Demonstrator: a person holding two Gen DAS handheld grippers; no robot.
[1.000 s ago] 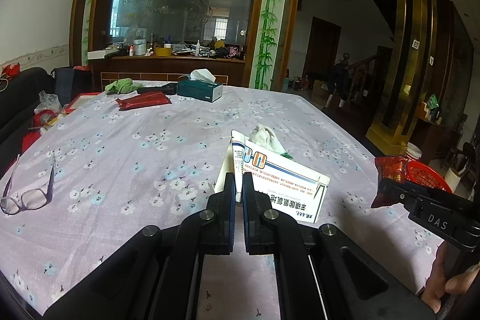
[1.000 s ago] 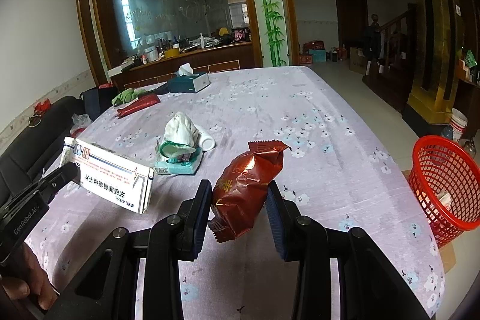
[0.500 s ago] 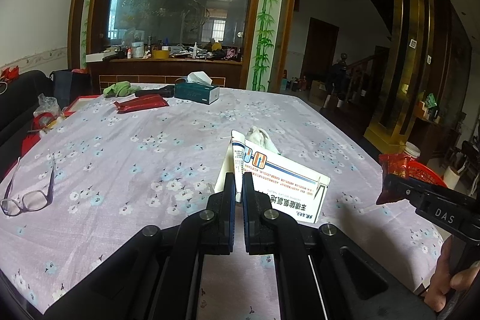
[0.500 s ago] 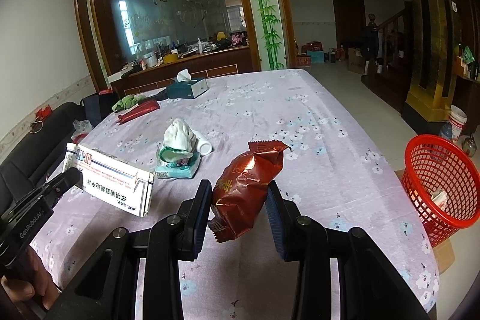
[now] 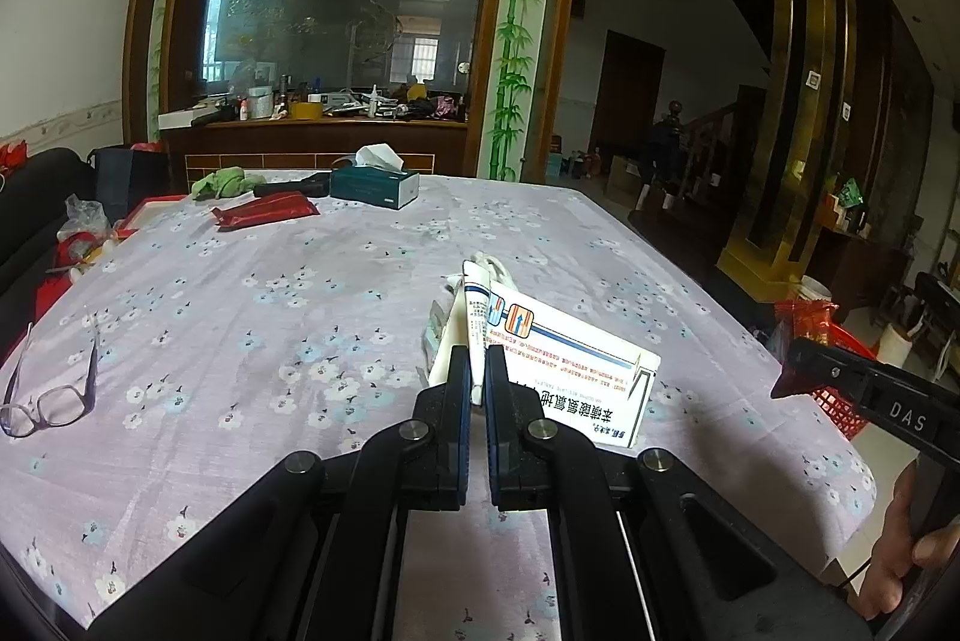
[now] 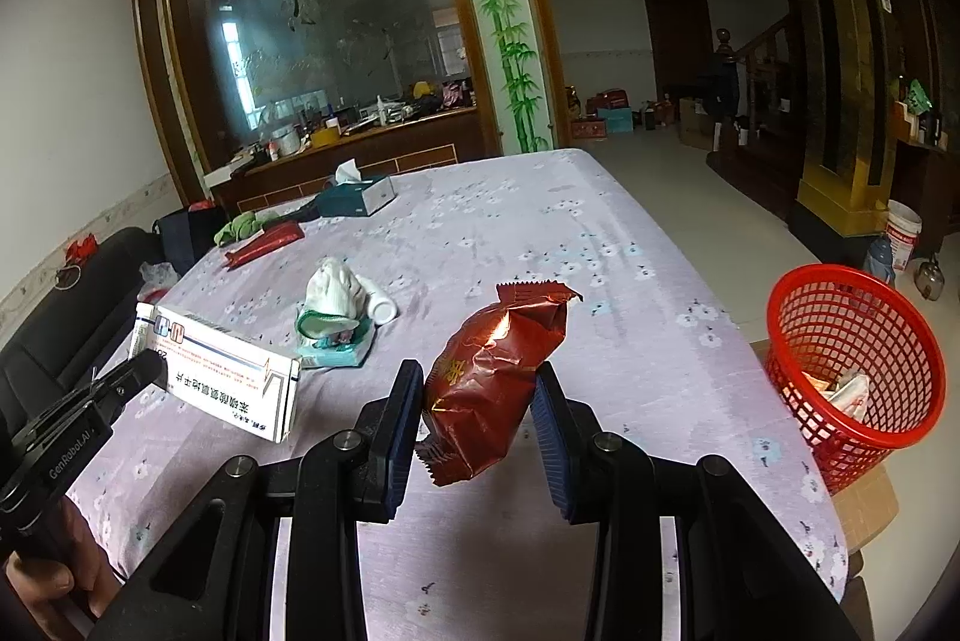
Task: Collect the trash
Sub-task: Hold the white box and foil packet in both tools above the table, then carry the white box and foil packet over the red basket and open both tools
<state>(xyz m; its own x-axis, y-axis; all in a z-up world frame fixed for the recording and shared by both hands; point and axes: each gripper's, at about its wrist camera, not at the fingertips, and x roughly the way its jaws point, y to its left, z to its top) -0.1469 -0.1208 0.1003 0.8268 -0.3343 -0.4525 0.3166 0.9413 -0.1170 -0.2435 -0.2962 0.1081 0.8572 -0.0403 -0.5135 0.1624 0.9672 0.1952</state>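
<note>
Above the table [image 6: 630, 245], both claws are carrying trash clear of the cloth: the left claw [image 5: 478, 389] is pinching a pill box [image 5: 564, 377] by its end flap, the right claw [image 6: 474, 401] is squeezing a wrapper [image 6: 498, 371], with the basket [image 6: 852, 359] waiting at 3 o'clock, presumably their destination.

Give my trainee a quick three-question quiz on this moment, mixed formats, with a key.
1. True or false: the left gripper is shut on the white medicine box.
2. What does the right gripper hold? A) tissue box B) red-brown snack wrapper C) eyeglasses
3. Fill in: the red mesh basket stands on the ____ beside the table.

Key:
1. True; its fingers pinch the box's end flap.
2. B, the red-brown snack wrapper.
3. Floor; it already holds some trash.
</note>
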